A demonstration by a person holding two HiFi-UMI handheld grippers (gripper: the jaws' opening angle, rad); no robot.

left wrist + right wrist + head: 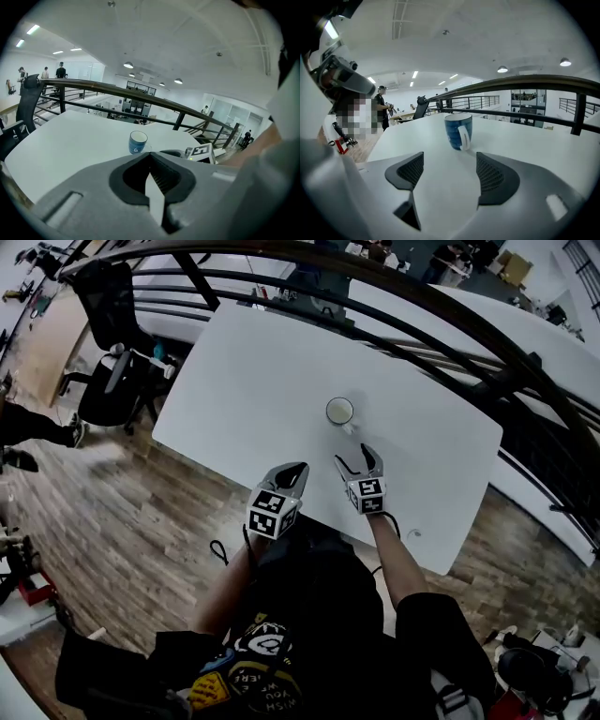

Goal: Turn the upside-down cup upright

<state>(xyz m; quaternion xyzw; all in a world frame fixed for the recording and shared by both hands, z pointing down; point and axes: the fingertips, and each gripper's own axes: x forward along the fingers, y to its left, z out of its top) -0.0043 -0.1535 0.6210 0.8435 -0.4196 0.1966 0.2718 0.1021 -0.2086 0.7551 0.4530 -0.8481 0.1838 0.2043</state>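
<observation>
Two grippers are seen short of the blue ceramic mug (339, 412), already stood rim-up on the white table (244, 371), left gripper (300, 467) clenched on nothing, right gripper (354, 457) spread and empty, so the flip looks done and only backing off is needed tbh.

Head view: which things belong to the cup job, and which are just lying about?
Job: cup, upright on the white table; right gripper, open; left gripper, shut.
Lying about: black office chair; railing.
</observation>
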